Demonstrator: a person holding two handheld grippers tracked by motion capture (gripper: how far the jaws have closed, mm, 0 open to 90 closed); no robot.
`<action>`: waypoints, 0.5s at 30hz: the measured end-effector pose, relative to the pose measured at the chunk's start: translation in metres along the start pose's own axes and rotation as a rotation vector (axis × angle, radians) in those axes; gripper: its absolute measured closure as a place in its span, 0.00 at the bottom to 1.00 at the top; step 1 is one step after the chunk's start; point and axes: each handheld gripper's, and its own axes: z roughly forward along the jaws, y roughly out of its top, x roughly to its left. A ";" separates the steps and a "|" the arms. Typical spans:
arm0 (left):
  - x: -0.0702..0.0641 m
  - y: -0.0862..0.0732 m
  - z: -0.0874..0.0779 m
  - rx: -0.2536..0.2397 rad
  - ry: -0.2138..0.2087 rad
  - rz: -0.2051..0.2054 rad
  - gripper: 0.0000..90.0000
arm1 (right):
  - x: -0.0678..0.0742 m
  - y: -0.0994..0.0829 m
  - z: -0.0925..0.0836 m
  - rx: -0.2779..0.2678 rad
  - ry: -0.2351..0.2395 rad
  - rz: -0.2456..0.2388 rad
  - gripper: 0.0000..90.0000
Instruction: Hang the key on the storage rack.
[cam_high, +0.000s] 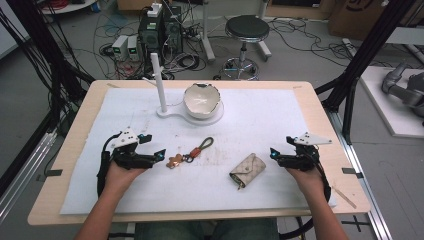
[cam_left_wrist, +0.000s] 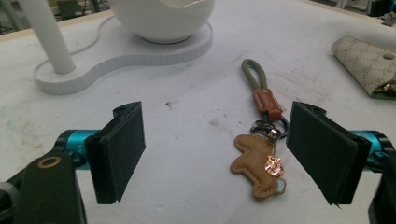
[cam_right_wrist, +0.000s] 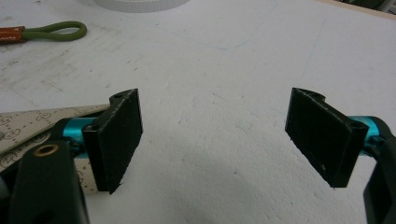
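While the high view shows the pouch (cam_high: 248, 171) whole, the left gripper (cam_left_wrist: 215, 149), jaws spread, reveals the keychain's (cam_left_wrist: 259, 158) copper charm.

The keychain (cam_left_wrist: 261, 140) had an olive green cord loop, a reddish brown leather band and a tan charm with a small copper coloured ornament. The pouch (cam_high: 248, 171) was beige with a fine repeated brown monogram pattern. The bowl (cam_high: 202, 100), its stand (cam_high: 172, 112) and the mat (cam_high: 280, 120) were white, and both grippers had black jaws on turquoise rods.
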 end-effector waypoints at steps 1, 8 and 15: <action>-0.001 0.001 0.002 0.001 -0.005 0.002 0.22 | 0.000 0.000 0.000 0.003 -0.001 0.000 0.21; -0.011 0.009 0.025 0.024 -0.026 0.005 0.22 | 0.002 -0.004 -0.001 0.015 -0.002 -0.022 0.21; -0.025 0.017 0.053 0.042 -0.064 0.004 0.22 | -0.001 -0.009 -0.007 0.017 -0.010 -0.009 0.21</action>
